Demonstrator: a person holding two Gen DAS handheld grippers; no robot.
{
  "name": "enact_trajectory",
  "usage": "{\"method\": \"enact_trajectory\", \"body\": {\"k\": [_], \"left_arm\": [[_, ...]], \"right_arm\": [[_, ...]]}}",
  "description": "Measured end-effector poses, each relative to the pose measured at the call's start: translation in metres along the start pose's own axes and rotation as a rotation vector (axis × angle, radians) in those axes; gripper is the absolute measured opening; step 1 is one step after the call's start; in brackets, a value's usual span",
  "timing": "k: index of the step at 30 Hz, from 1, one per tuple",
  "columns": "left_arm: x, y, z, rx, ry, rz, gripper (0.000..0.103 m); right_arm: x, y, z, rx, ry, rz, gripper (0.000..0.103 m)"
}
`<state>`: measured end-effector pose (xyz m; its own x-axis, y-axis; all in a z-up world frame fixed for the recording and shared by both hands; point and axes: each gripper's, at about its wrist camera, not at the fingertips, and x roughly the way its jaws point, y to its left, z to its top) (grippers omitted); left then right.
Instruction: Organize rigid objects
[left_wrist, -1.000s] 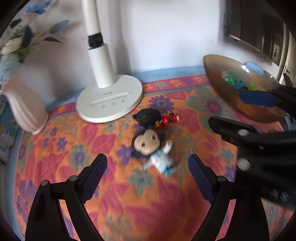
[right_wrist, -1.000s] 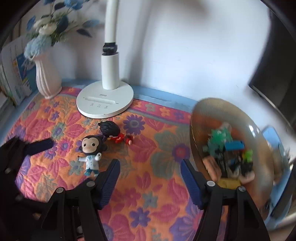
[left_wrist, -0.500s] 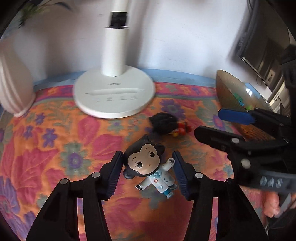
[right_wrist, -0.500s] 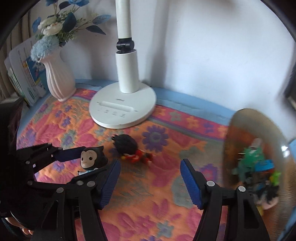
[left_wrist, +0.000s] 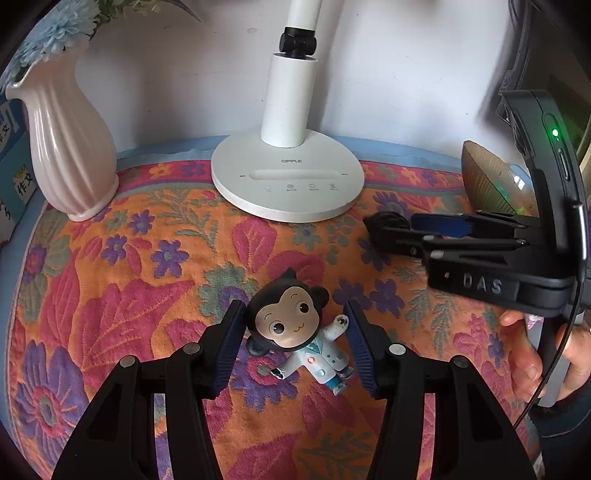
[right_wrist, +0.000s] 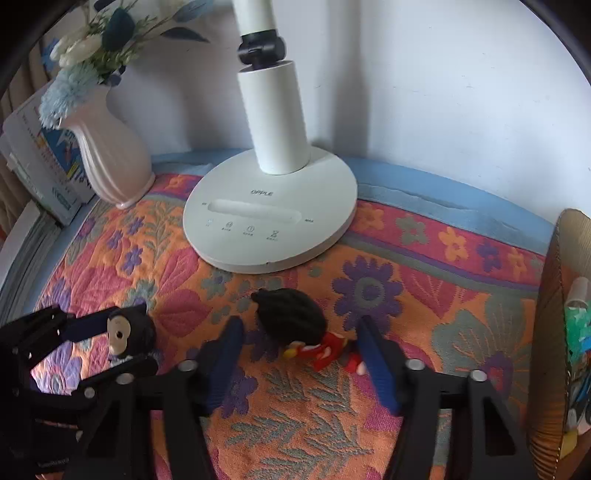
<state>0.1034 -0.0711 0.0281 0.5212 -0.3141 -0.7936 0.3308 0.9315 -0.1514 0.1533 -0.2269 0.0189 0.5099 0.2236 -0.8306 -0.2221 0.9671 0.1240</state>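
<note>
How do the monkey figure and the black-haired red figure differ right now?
The monkey figure lies face up in a white coat; the red figure shows mostly black hair and red clothes. The monkey sits between the left hand-held gripper fingers, the red one between the right hand-held gripper fingers. Both lie on the floral cloth, neither clamped.

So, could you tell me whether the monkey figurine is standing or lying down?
Lying down: the black-headed monkey figurine in a white coat rests face-up on the floral cloth.

Low over the tabletop, the left gripper (left_wrist: 293, 345) points forward with its blue-padded jaws spread apart, while the right gripper (right_wrist: 301, 354), held in a bare hand (left_wrist: 543, 354) just to its right, reaches forward with its own jaws likewise parted.
</note>
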Motion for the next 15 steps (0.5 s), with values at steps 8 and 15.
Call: {"method": "enact_trajectory", "body": {"k": [8, 15], "left_arm": [[-0.029, -0.008, -0.021, 0.012, -0.025, -0.010, 0.051], [-0.052, -0.016, -0.045, 0.035, -0.047, -0.022, 0.051]], "right_arm": [[-0.038, -0.001, -0.014, 0.025, -0.026, 0.015, 0.032], [-0.114, 0.013, -0.061, 0.013, -0.079, -0.035, 0.032]]}}
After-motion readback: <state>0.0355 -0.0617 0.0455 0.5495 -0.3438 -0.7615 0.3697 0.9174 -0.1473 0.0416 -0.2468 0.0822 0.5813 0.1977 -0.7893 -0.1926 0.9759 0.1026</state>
